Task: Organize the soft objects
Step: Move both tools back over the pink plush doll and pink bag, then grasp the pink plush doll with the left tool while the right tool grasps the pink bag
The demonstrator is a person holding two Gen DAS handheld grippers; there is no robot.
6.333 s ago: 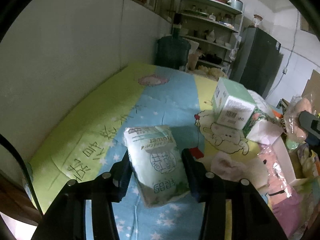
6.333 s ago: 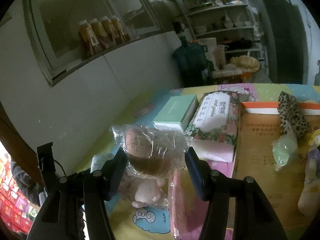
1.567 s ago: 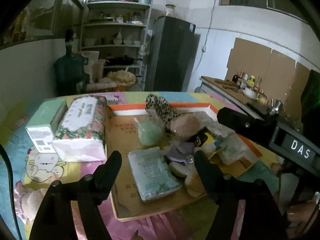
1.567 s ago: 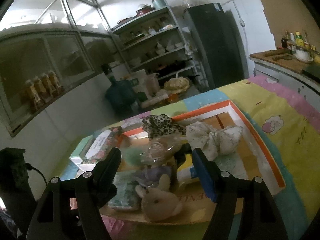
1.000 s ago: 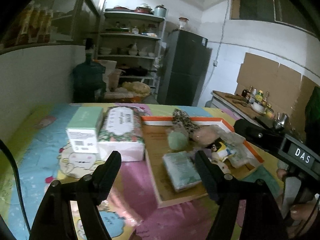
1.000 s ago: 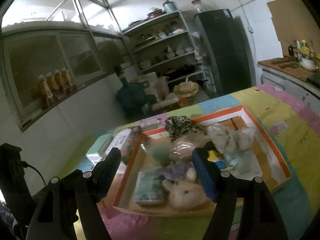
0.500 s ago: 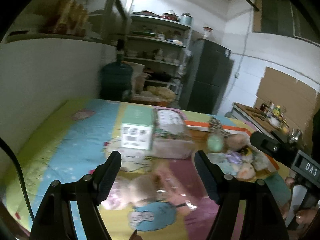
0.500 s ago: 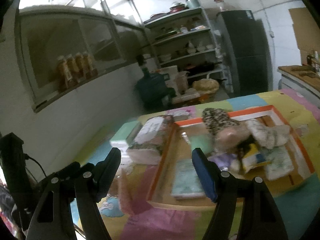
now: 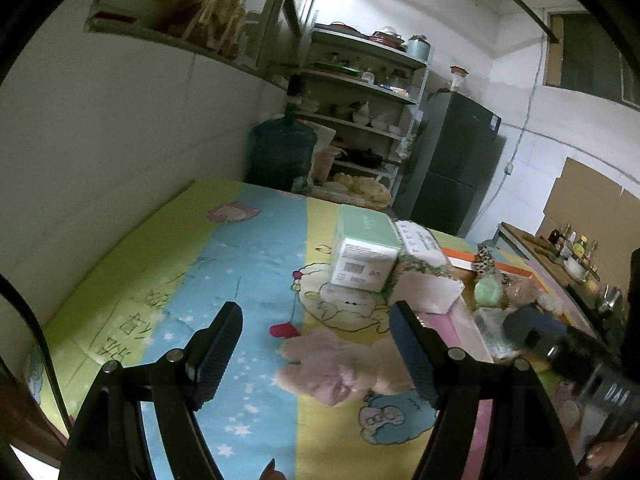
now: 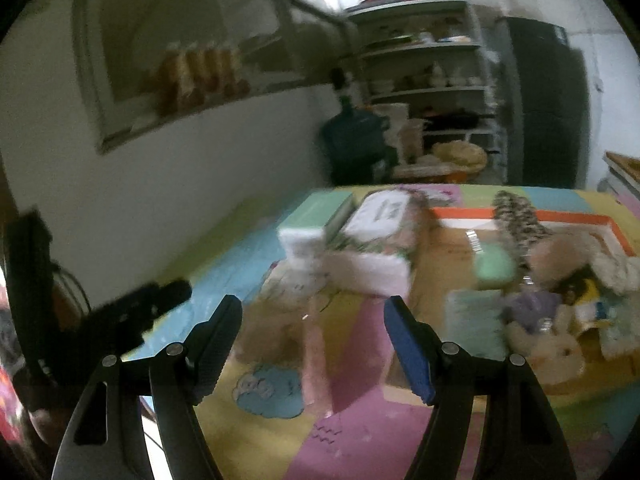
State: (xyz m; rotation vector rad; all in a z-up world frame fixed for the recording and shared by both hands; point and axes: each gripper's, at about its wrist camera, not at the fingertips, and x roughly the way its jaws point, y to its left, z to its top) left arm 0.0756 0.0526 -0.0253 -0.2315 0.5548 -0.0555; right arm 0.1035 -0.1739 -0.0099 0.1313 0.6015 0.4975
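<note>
Left wrist view: left gripper (image 9: 316, 344) spread wide above pink plush (image 9: 332, 368).

Left tool (image 9: 316, 350) and right tool (image 10: 314, 344) gape, unloaded.

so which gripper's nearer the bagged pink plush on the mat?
Left gripper, open, with the bagged pink plush just beyond its fingertips. Right gripper, also open, looks slightly farther back.

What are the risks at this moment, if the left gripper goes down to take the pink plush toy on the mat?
1. The pink plush toy appears wrapped in clear film, so the open jaws of the left gripper may slip on it.
2. The right gripper is close beside the toy; the two could collide.
3. The tray already looks crowded, so another item may spill over.
</note>
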